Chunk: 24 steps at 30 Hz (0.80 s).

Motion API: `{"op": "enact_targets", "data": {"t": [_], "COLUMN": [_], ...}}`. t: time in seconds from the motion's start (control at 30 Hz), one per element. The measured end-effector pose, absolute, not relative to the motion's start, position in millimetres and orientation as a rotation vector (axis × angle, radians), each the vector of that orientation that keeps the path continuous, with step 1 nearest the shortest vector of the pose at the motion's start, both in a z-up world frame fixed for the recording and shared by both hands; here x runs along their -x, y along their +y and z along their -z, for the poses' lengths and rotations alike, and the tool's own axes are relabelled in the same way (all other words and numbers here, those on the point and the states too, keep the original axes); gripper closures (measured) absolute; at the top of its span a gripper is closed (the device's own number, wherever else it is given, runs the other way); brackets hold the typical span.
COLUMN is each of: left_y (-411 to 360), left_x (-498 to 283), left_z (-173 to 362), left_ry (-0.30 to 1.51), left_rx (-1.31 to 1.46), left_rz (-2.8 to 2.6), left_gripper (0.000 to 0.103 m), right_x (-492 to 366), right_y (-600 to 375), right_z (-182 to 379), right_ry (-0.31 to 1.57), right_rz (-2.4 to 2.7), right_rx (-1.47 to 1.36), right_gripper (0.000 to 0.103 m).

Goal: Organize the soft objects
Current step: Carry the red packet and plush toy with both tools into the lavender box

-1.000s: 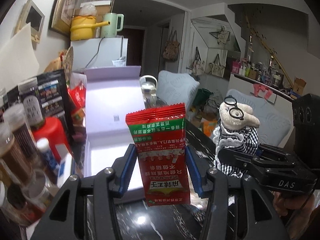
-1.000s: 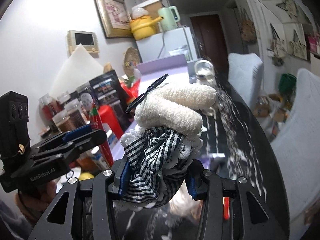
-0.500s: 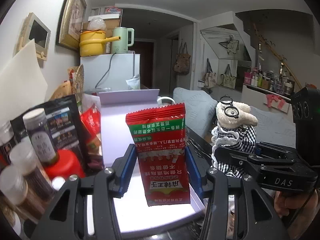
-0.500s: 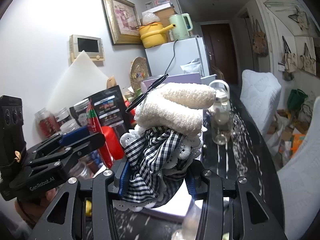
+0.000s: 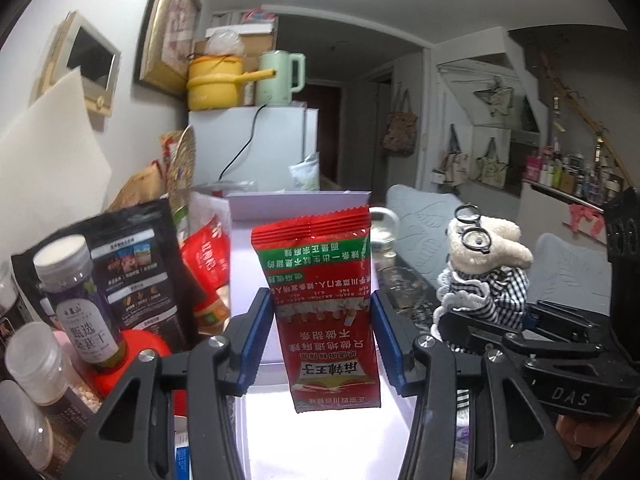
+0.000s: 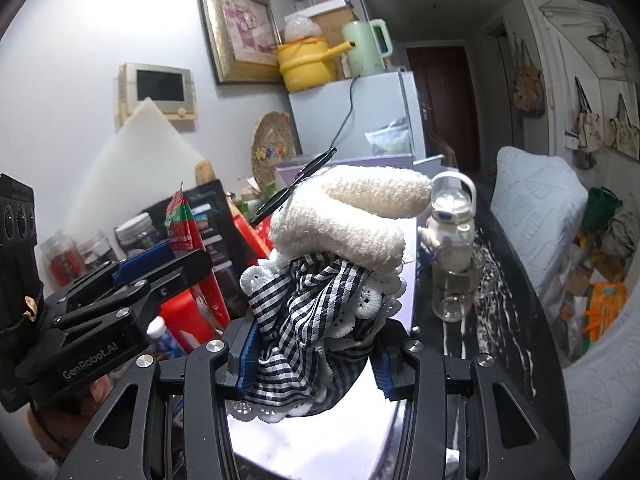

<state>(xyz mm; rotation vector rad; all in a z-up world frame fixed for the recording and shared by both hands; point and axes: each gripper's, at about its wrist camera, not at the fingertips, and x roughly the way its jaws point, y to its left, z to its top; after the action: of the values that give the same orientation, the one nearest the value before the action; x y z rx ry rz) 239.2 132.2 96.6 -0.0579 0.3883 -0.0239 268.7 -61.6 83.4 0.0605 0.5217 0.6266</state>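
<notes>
My left gripper (image 5: 320, 336) is shut on a red and green snack packet (image 5: 326, 300), held upright above the open lilac box (image 5: 256, 240). My right gripper (image 6: 312, 348) is shut on a white plush toy (image 6: 340, 232) in a black-and-white checked dress with round black glasses. The toy also shows at the right of the left wrist view (image 5: 484, 264), held by the right gripper (image 5: 480, 320). The left gripper (image 6: 160, 268) with the packet (image 6: 182, 228) shows at the left of the right wrist view. Both are over the box floor (image 6: 320, 440).
Jars (image 5: 76, 300), a dark pouch (image 5: 136, 272) and a red lid (image 5: 140, 352) crowd the left side. A clear water bottle (image 6: 452, 248) stands on the dark marble table (image 6: 500, 320) right of the box. A white fridge (image 5: 256, 148) stands behind.
Both grippers have moved forward and lower over the lilac box, still holding the packet and the plush toy. The box now fills the space below them.
</notes>
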Motion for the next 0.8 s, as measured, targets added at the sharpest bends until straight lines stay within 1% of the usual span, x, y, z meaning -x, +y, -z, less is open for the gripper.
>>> {"op": "enact_targets", "data": {"t": [0.43, 0.8], "left_y": [147, 146], "left_x": [-297, -338], "left_z": [-51, -3], "left_ry": [0.534, 0.696], "left_rx": [0.033, 0.003], "left_rz": [-0.054, -0.096], "left_gripper": [0.054, 0.054], "right_x": [-328, -353], "right_y": [-36, -25], "right_z": [-32, 17], "right_ry": [0.638, 0.786], "right_rz": [-0.564, -0.562], "right_rx": [-0.045, 0.003], "right_gripper": [0.058, 0.057]}}
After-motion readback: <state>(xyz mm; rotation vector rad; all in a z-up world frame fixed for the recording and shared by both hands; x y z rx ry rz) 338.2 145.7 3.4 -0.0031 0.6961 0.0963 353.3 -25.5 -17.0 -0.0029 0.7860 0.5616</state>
